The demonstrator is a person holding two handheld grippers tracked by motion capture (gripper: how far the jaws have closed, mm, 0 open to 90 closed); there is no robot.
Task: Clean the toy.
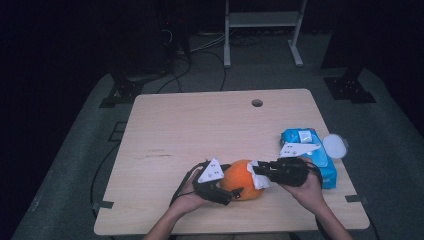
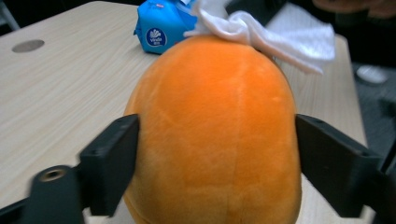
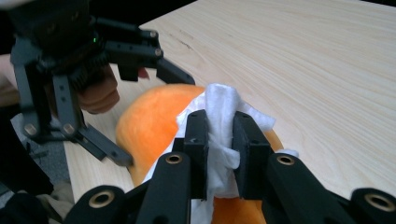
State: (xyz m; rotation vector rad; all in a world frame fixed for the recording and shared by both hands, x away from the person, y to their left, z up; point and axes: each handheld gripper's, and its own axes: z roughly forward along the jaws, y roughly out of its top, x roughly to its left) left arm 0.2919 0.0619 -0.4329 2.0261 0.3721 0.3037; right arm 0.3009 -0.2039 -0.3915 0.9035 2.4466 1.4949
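The worktop [image 1: 165,130] in front of you carries everything, with the orange plush ball [image 1: 242,180] near its front edge, between your two hands. Your left hand-held gripper [image 1: 231,192] clasps that ball from the left, a jaw pressed against each flank in the left gripper view, where the ball [image 2: 215,130] bulges between them. To the right lies a blue wipes pack [image 1: 310,155] with a white round lid [image 1: 334,146] just beside it. Your right hand-held gripper [image 3: 220,140] stands narrow, pinching a white tissue [image 3: 219,109] that rests on the ball's top right side.
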